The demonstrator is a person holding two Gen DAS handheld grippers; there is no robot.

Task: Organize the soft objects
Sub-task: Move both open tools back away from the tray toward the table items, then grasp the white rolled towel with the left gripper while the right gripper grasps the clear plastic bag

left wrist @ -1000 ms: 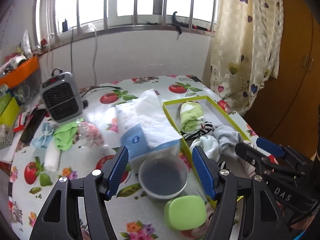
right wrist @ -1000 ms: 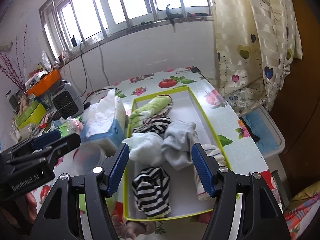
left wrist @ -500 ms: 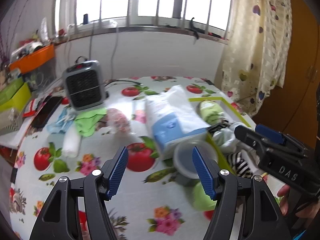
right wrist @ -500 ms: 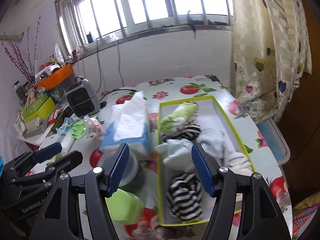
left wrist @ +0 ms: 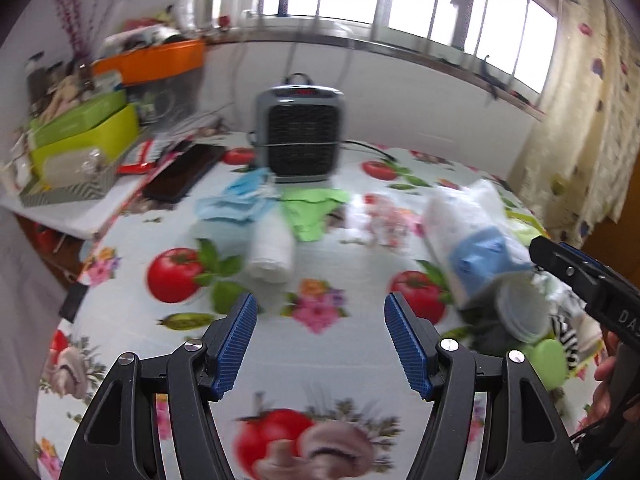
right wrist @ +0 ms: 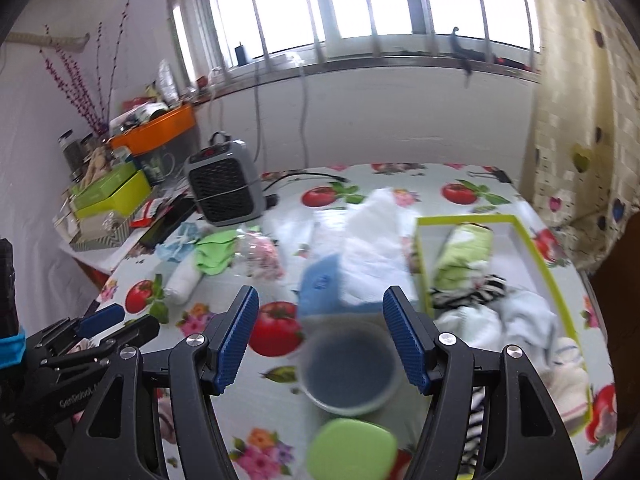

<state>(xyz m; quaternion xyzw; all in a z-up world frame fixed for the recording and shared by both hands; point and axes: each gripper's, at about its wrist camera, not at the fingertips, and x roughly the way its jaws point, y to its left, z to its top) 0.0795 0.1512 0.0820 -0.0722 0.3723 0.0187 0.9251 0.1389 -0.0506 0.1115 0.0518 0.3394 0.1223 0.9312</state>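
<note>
A rolled white cloth (left wrist: 270, 250) lies on the fruit-print tablecloth, with a light blue cloth (left wrist: 236, 204), a green cloth (left wrist: 312, 214) and a pink-patterned bundle (left wrist: 380, 216) behind it. They also show in the right wrist view: white roll (right wrist: 182, 280), green cloth (right wrist: 214, 254). My left gripper (left wrist: 320, 328) is open and empty, above the table just short of the white roll. My right gripper (right wrist: 320, 328) is open and empty above a grey bowl (right wrist: 348, 368). A yellow-rimmed box (right wrist: 548, 276) at the right holds several rolled socks and cloths.
A grey fan heater (left wrist: 300, 140) stands behind the loose cloths. A blue tissue pack (right wrist: 352, 272) sits left of the box. A green lid (right wrist: 352, 452) lies by the bowl. Orange and lime containers (left wrist: 84, 132) crowd a side shelf at the left.
Both grippers have swung left, away from the yellow-rimmed box. The left view now faces the loose cloths and the heater; both grippers stay open and empty.
</note>
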